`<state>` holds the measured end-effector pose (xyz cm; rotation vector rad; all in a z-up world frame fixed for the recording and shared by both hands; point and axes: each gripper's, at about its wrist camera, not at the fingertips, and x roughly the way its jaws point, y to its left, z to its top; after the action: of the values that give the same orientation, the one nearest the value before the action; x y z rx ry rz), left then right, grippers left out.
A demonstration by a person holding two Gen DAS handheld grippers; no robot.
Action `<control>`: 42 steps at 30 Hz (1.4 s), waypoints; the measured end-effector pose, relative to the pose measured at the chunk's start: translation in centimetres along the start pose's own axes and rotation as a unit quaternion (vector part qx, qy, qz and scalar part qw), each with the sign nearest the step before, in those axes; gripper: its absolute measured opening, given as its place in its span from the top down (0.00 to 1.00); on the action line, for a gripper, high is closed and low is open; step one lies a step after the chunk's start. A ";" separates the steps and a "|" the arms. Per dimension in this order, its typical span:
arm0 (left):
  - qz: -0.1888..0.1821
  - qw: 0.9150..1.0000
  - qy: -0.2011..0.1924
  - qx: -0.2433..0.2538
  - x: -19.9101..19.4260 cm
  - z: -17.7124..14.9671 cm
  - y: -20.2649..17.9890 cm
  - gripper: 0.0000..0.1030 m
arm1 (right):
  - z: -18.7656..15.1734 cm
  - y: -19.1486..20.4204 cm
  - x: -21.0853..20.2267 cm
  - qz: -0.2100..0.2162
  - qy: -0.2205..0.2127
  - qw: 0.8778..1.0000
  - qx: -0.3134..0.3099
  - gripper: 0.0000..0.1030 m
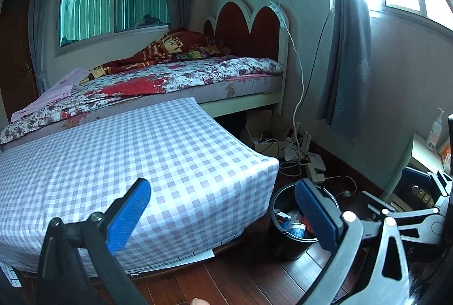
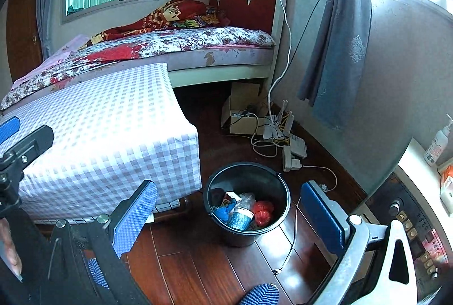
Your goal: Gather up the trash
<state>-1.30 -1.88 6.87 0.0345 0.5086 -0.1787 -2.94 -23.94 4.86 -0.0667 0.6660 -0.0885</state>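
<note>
- Your left tongs [image 1: 223, 208] stand wide apart with nothing between the blue pads; the left pad [image 1: 130, 217] hangs over the checked cloth of the table [image 1: 127, 152], left of the bucket.
- The table's near right corner sits just beside the bucket [image 2: 246, 203], which stands on the wood floor [image 2: 192, 271].
- The bucket holds the trash [image 2: 243, 211]: a blue-patterned cup, a red crumpled bag, clear plastic and blue scraps, all lying at its bottom.
- In the left wrist view, the right pad [image 1: 317, 214] of your left tongs crosses in front of the bucket's right rim.
- Your right tongs [image 2: 226, 215] are also spread wide and grip nothing; in their view the bucket and the trash sit between the two pads, further off.
- Behind and right of the bucket, a tangle of cables [image 2: 271, 135] and a power strip lie on the floor.
- Far right of the bucket, a pump bottle [image 2: 437, 146] stands on a ledge.
</note>
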 end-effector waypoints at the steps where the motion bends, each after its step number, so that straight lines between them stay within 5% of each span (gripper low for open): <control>1: 0.000 1.000 0.000 -0.002 0.0 -0.1 0.0 0.01 | 0.0 0.1 -0.1 0.000 -0.001 1.000 -0.001 0.01; 42: -0.002 1.000 0.000 0.008 -0.7 -0.2 -1.1 0.01 | 0.7 -0.6 -0.8 -0.003 -0.017 1.000 0.000 0.01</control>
<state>-2.24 -2.87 7.03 0.0496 0.5077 -0.1869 -3.18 -24.43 6.01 -0.0701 0.6314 -0.0921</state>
